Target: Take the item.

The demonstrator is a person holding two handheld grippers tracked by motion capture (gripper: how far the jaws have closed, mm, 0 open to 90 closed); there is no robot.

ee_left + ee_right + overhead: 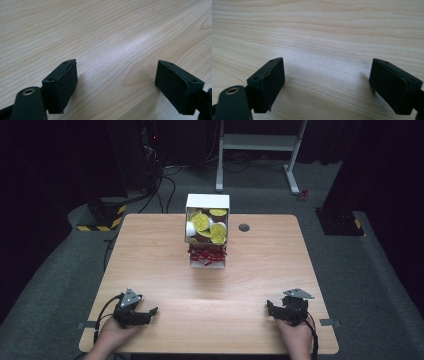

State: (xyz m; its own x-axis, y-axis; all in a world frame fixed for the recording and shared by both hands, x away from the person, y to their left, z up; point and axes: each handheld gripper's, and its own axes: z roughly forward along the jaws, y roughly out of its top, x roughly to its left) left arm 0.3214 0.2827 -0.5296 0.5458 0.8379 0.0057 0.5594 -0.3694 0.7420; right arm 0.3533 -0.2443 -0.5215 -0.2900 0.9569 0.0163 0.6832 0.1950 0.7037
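Both the left gripper (150,312) and right gripper (270,306) are gaping empty at the lower frame; the white open-fronted box (207,231) at the light wooden bench (165,270) centre is showing blurry yellow-lidded contents.

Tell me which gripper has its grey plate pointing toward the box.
The left gripper; its plate tips toward the box, while the right gripper carries its plate flatter.

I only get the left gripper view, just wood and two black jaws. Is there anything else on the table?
Observer: Yes, a white box stands near the far middle of the table.
Operator: What's in it?
Observer: Cups with yellow lids on top, and red bits below them.
Operator: Where's the other gripper?
Observer: The right gripper rests near the front right edge, jaws open, holding nothing.
Operator: And mine?
Observer: The left gripper sits front left, far from the box.
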